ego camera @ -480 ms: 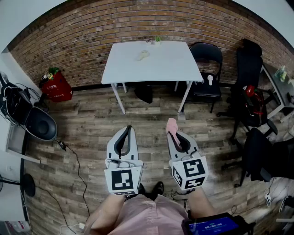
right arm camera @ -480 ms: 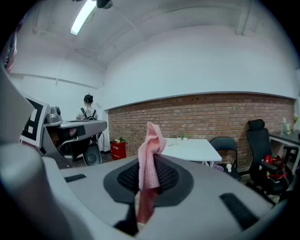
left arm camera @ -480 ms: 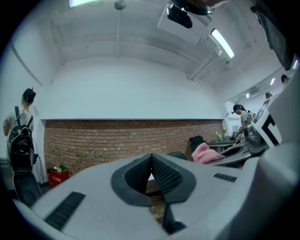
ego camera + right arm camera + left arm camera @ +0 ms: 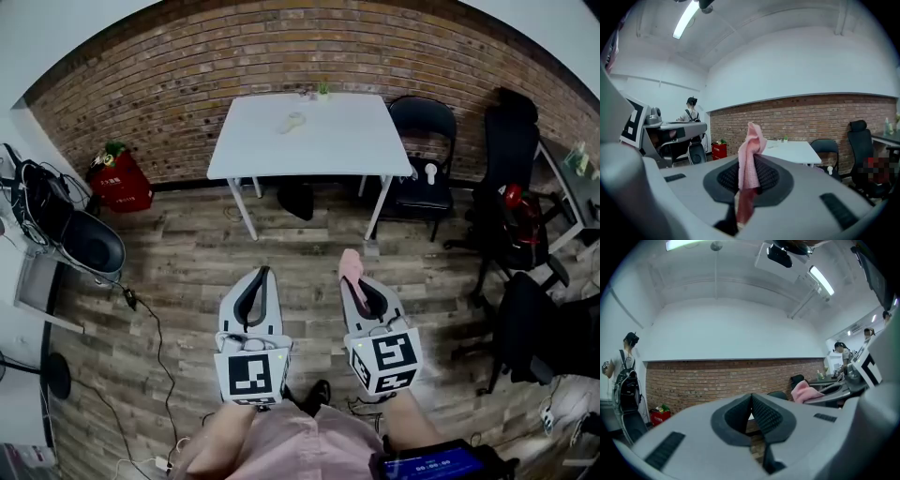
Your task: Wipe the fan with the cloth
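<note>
One soft pink cloth (image 4: 751,140) pinched in right gripper (image 4: 359,284) — left gripper (image 4: 751,405) closed, empty.

Table (image 4: 347,141): ahead, against the brick wall (image 4: 187,75)
Fan (image 4: 292,121): on the table, left of its middle
Chair (image 4: 422,141): just right of the table
Bag (image 4: 117,178): on the floor (image 4: 187,253), left of the table, by the wall
Left tool (image 4: 263,273) and right tool (image 4: 352,274): side by side, before the table
Cloth (image 4: 350,262): between the right tool's jaws
</note>
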`<state>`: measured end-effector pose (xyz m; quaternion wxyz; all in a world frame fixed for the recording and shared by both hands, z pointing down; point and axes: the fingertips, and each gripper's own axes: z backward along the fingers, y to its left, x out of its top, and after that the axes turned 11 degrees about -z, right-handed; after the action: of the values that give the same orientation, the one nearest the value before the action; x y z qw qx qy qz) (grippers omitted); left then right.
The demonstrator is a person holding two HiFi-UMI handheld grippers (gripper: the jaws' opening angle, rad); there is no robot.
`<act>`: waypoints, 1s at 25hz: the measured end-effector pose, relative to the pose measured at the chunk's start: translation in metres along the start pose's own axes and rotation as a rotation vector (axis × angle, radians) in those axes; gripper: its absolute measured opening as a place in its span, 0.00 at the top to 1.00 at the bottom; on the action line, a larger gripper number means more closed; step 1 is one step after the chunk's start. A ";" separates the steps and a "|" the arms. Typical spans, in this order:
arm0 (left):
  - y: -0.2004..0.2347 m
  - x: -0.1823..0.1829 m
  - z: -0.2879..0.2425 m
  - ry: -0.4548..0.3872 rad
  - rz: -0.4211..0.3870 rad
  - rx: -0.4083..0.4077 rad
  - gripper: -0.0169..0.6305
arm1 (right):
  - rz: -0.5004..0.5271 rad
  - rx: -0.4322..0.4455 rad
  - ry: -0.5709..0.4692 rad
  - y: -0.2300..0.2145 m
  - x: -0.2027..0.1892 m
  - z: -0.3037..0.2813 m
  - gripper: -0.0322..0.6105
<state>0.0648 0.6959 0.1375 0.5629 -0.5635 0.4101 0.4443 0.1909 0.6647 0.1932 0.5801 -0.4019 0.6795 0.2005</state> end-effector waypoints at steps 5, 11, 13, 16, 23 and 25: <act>-0.007 -0.007 -0.005 0.023 -0.005 0.005 0.96 | -0.010 0.002 0.015 -0.013 -0.004 -0.002 0.89; 0.003 -0.034 -0.027 0.062 0.034 0.025 0.96 | -0.022 0.009 0.060 -0.023 -0.015 -0.033 0.89; 0.010 -0.046 -0.042 0.078 0.040 0.027 0.96 | -0.020 0.012 0.074 -0.027 -0.016 -0.050 0.89; 0.023 -0.060 -0.072 0.091 0.043 0.024 0.96 | -0.027 0.012 0.087 -0.036 -0.014 -0.082 0.89; 0.073 -0.094 -0.154 0.130 0.041 0.002 0.96 | -0.046 0.004 0.119 -0.048 -0.004 -0.178 0.89; 0.089 -0.095 -0.179 0.124 0.031 -0.010 0.96 | -0.049 -0.007 0.118 -0.051 0.005 -0.204 0.89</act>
<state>-0.0395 0.5111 0.2003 0.5266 -0.5865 0.4504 0.4192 0.1030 0.4819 0.2483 0.5425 -0.4316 0.7017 0.1646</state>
